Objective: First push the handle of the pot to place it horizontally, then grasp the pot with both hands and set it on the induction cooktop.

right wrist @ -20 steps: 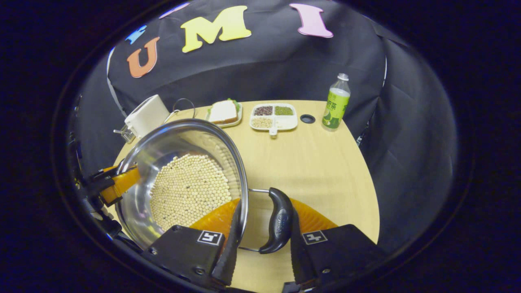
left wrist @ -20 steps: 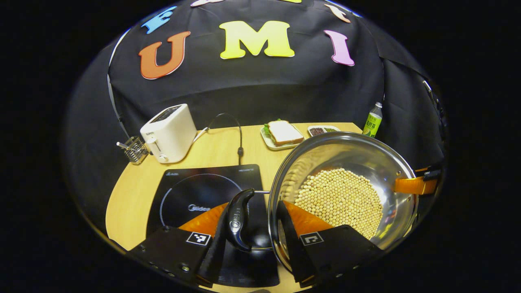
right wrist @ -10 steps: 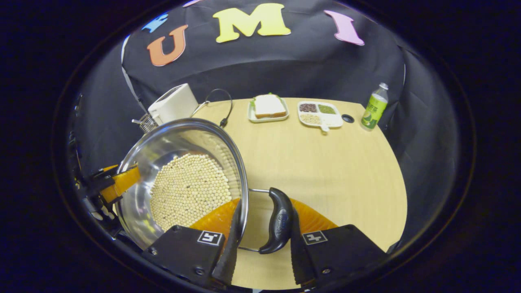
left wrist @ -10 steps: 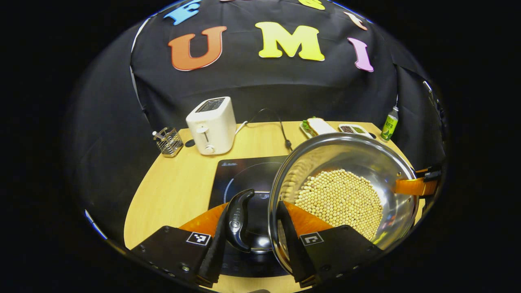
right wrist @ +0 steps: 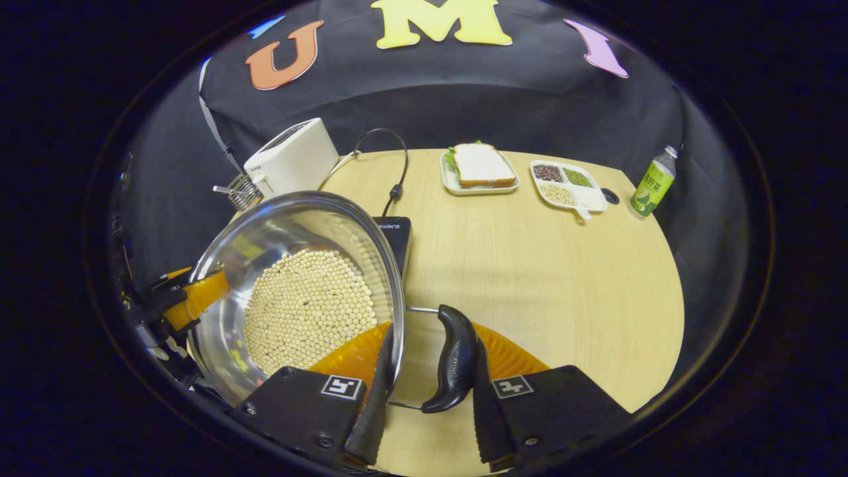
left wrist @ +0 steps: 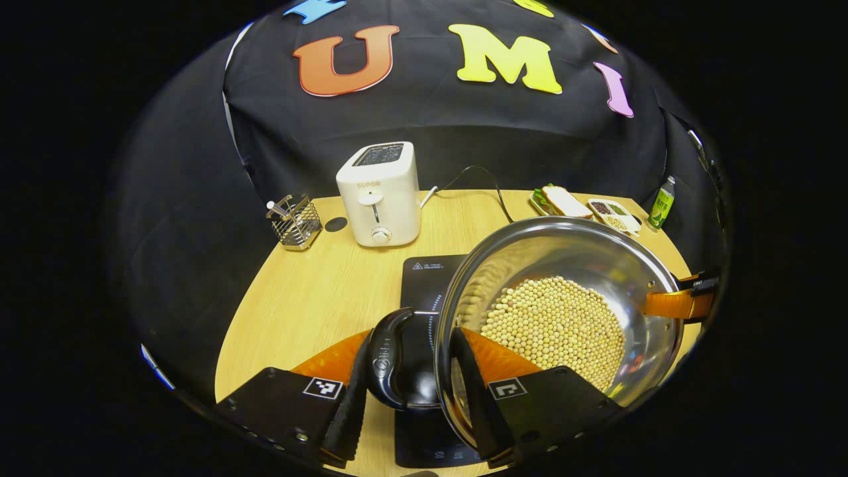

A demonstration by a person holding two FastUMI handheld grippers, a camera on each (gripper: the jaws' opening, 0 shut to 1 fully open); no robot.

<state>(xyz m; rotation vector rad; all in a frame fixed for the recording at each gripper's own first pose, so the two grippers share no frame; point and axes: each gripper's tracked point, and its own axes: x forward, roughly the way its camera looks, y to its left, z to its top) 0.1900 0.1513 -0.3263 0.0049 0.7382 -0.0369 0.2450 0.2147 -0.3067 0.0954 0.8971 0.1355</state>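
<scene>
Pot (left wrist: 563,291), filled with beans (left wrist: 553,324), held above the tabletop (left wrist: 311,298) over the induction cooktop's (left wrist: 421,278) right edge. The left gripper (left wrist: 407,381) and right gripper (right wrist: 427,384) each clamp rim and black handle (right wrist: 454,358) together. Contact with the glass is probably not made; keep both sides level, centre over the ring, then lower evenly.
</scene>
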